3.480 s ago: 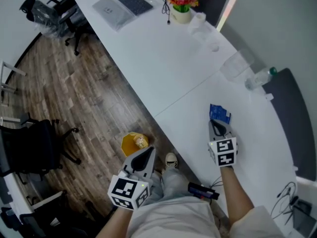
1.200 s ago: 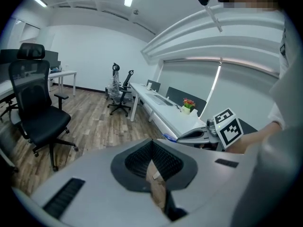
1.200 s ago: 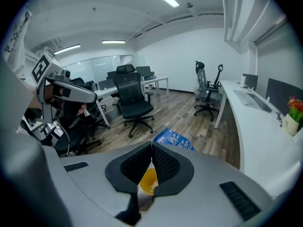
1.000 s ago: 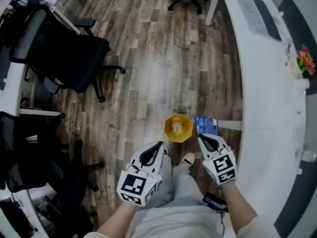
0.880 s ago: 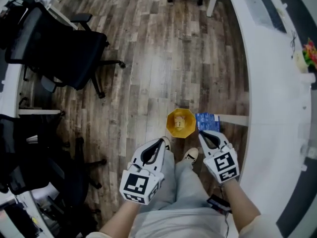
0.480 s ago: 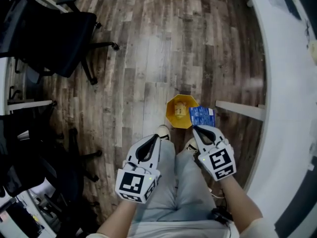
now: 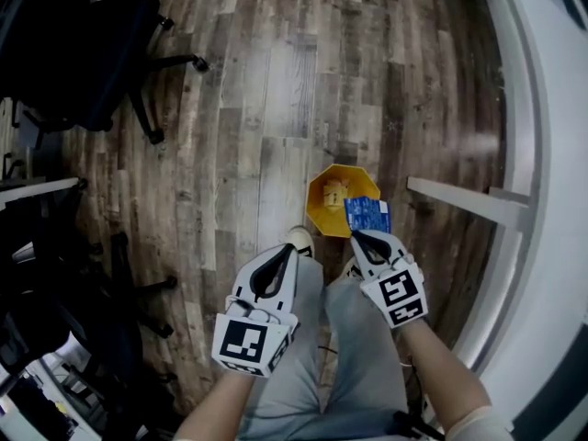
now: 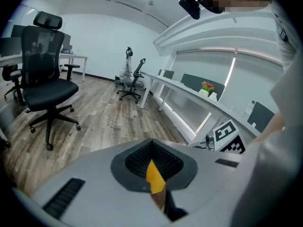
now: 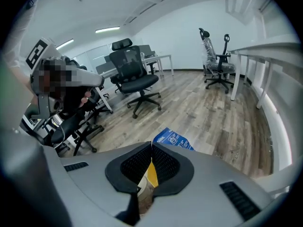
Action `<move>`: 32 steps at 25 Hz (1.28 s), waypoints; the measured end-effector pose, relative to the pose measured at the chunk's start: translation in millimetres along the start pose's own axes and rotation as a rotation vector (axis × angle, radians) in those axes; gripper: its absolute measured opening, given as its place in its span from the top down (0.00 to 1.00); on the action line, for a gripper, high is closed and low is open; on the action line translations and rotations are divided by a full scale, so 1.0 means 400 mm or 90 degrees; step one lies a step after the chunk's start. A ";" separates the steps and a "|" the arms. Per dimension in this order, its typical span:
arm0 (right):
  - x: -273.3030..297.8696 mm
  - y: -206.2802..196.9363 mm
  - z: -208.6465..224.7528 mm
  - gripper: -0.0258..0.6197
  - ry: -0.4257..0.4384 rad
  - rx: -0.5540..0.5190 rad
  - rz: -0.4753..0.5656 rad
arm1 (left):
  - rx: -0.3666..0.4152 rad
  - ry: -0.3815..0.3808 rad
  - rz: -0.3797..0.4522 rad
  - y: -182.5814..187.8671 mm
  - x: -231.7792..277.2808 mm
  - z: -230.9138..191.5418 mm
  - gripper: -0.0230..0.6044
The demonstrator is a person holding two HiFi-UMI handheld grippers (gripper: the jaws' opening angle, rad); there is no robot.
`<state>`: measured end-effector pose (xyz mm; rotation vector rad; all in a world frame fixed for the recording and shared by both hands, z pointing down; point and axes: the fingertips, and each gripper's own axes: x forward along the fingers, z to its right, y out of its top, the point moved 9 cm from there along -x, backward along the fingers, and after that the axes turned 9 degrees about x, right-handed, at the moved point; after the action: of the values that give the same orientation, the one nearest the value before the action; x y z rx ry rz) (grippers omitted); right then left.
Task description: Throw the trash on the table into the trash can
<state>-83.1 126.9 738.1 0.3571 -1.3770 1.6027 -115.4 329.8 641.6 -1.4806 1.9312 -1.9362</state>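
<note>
One flat blue printed wrapper (image 7: 367,215) is clamped in the right tongs (image 7: 360,235), overlapping the 4 o'clock rim of the yellow octagonal trash can (image 7: 329,200) on the wooden floor (image 7: 276,108). The left tongs (image 7: 287,249), at the can's 7 o'clock, are together and empty.

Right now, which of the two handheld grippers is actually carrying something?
The right gripper: it pinches a blue wrapper just by the yellow trash can. The left gripper is shut with nothing in it.
</note>
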 end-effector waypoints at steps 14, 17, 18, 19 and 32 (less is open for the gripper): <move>0.181 -0.131 0.071 0.91 0.028 -0.003 -0.058 | -0.008 0.004 -0.026 -0.087 0.049 -0.024 0.96; 0.189 -0.146 0.082 0.88 0.039 0.007 -0.076 | -0.003 0.005 -0.024 -0.087 0.051 -0.016 0.96; 0.190 -0.148 0.085 0.79 0.042 0.008 -0.080 | -0.002 0.005 -0.023 -0.087 0.052 -0.013 0.96; 0.189 -0.149 0.087 0.75 0.044 0.005 -0.083 | -0.002 0.006 -0.022 -0.085 0.052 -0.010 0.96; 0.075 -0.098 0.119 0.75 0.025 0.010 -0.066 | 0.007 -0.003 -0.026 -0.011 0.022 0.053 0.96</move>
<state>-83.5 95.2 798.8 0.3975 -1.2956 1.5294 -104.8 309.4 645.3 -1.5317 1.9000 -1.9536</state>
